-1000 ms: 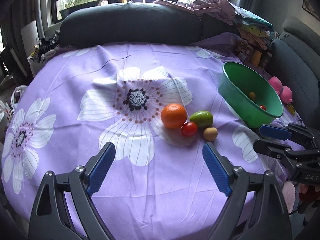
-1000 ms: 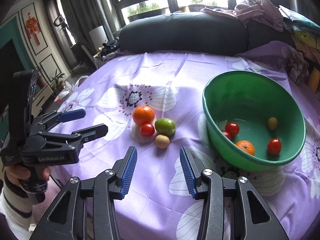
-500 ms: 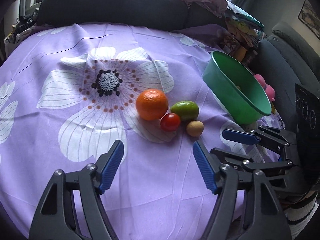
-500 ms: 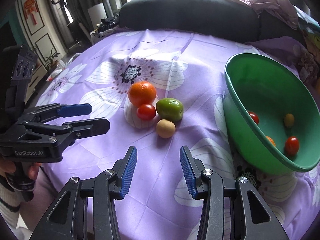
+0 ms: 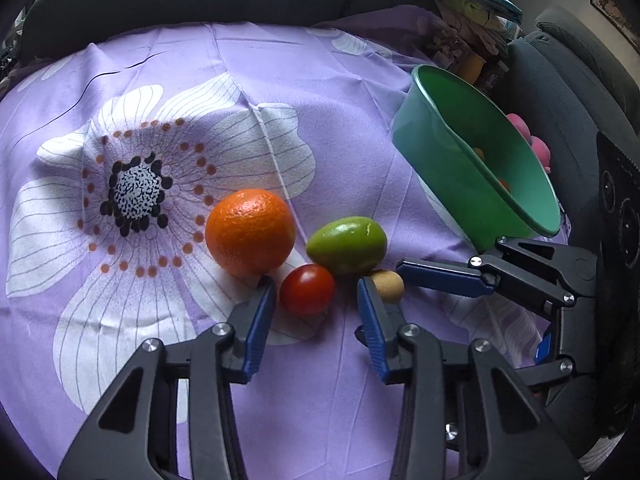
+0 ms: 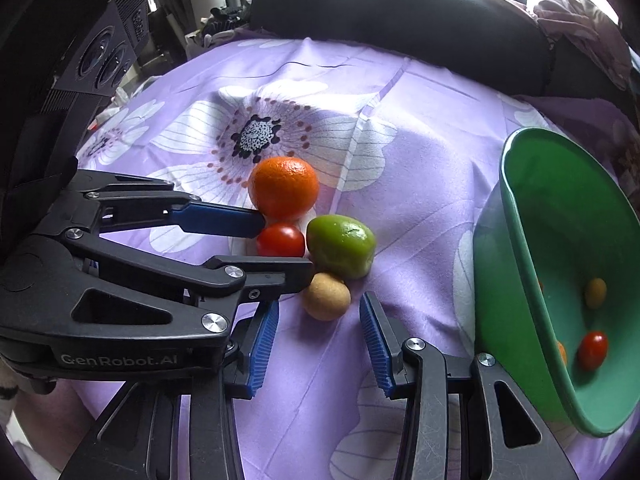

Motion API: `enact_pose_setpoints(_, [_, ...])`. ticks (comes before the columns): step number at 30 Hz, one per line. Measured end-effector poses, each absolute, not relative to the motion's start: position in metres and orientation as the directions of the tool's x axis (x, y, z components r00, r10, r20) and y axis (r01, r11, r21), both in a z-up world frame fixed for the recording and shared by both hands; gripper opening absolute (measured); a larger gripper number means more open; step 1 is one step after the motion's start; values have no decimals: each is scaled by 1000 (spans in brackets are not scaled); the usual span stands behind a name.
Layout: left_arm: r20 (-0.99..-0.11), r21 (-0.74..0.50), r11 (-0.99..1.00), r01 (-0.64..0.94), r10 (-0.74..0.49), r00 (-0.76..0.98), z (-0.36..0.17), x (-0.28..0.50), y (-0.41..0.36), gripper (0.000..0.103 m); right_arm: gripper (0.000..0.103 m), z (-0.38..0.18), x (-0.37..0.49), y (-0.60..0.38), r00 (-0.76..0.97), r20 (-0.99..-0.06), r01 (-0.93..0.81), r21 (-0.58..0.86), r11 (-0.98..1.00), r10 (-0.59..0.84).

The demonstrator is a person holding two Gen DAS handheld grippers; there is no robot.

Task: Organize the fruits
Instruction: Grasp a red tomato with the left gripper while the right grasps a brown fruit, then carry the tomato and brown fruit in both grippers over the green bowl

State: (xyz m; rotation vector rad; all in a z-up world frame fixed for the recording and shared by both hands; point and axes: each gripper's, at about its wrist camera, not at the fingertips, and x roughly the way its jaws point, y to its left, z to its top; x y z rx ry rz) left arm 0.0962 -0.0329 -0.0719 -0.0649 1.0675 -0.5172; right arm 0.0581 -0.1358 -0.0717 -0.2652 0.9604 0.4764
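Note:
An orange [image 5: 251,232], a cherry tomato [image 5: 307,289], a green fruit [image 5: 347,245] and a small tan fruit [image 5: 387,286] lie together on the purple flowered cloth. My left gripper [image 5: 316,294] is open with its fingers on either side of the tomato; it also shows in the right wrist view [image 6: 280,240]. My right gripper [image 6: 318,312] is open just short of the tan fruit [image 6: 326,296], and in the left wrist view one of its fingers [image 5: 440,278] lies beside that fruit. A green bowl [image 6: 520,240] at the right holds several small fruits.
A dark sofa cushion [image 6: 400,12] runs along the far side of the table. Clothes and clutter [image 5: 472,4] are piled at the back right. A grey sofa [image 5: 568,92] stands beyond the bowl [image 5: 452,152]. The two grippers are close together.
Both grippers have moved forward and down to the fruit cluster. My left gripper's fingers have narrowed and now flank the tomato. The right gripper now faces the tan fruit.

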Motion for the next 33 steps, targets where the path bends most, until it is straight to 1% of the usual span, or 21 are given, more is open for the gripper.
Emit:
enact_pose_setpoints(2, [-825,-288,882,374,-427,371,-74,98,-35,36,45,-73,61,-136,477,-837,-504,-12,864,267])
enact_pose_setpoints(3, [-827,-286,882,374,-425,369,-75,99,-36,33,45,-74,62,-135,473,-839,-509,-8,861,271])
enact_pose_setpoints(5, [-827,-277,883,378,-419,373,-75,99,-37,28,41,-76,65,-135,466,-841,-515,-5,857,275])
enact_pose_setpoints(6, [-827,-277,883,380,-420,373,-75,100,-38,27,39,-77,65,-136,465,-842,-514,-3,858,276])
enact_pose_setpoints(8, [-827,-276,883,379,-420,375,-75,101,-37,28,32,-79,67,-137,462,-842,-512,3,859,278])
enact_pose_setpoints(11, [-823,-281,882,378,-423,378,-76,100,-36,28,29,-81,69,-139,462,-841,-507,8,862,280])
enact_pose_setpoints(22, [-805,-270,888,373,-421,418,-59,82,-28,28,28,-74,57,-145,472,-821,-495,55,867,321])
enact_pose_setpoints(33, [-782,-229,910,345,-384,491,-38,50,-16,28,28,-52,29,-155,509,-774,-485,102,869,375])
